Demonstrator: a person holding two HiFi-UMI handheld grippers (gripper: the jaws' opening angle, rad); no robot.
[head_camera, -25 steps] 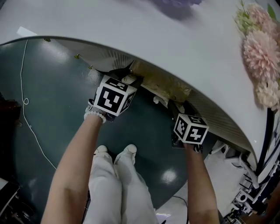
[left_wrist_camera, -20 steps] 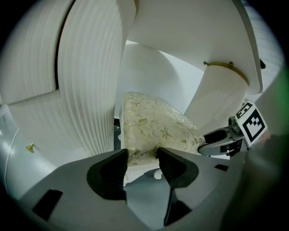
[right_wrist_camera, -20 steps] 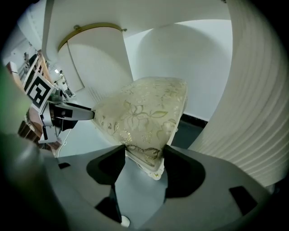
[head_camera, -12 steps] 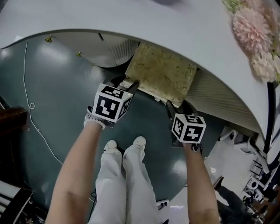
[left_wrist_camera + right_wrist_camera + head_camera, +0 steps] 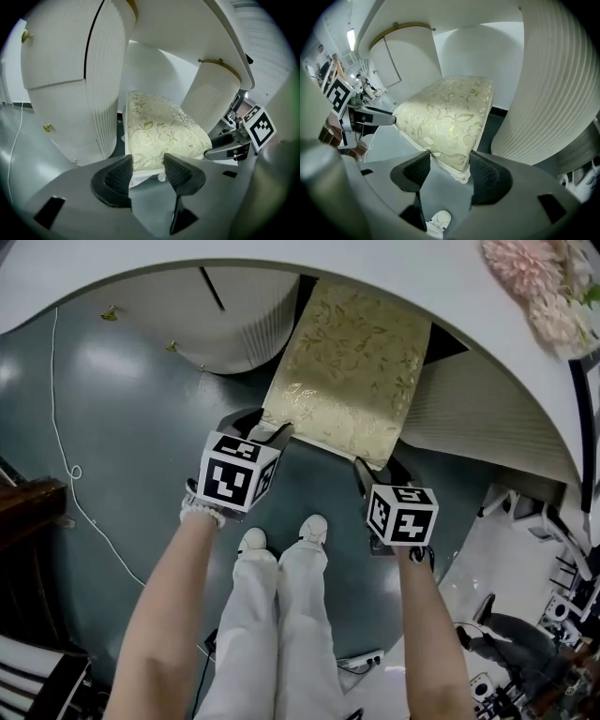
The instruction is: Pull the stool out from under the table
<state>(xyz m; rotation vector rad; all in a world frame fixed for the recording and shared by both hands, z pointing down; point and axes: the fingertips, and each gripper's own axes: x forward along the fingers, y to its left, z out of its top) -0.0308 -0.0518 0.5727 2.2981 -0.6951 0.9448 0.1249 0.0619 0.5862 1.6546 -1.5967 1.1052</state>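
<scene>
The stool (image 5: 352,371) has a gold floral cushion and stands half out from under the white table (image 5: 141,254). In the head view my left gripper (image 5: 269,430) holds its near left corner and my right gripper (image 5: 368,468) its near right corner. The left gripper view has the cushion (image 5: 159,131) edge pinched between the jaws of my left gripper (image 5: 147,171). Looking along my right gripper (image 5: 449,171), the cushion (image 5: 450,117) corner sits clamped between both pads. Both are shut on the stool.
Ribbed white table pedestals flank the stool, one left (image 5: 234,324) and one right (image 5: 478,418). The person's feet (image 5: 281,542) stand just behind the grippers. A white cord (image 5: 66,465) trails on the dark floor, pink flowers (image 5: 553,287) lie on the table, and equipment (image 5: 534,521) sits at right.
The stool has slid out from under the table toward the person, far more cushion showing. Both grippers moved back with it, and the feet stepped back.
</scene>
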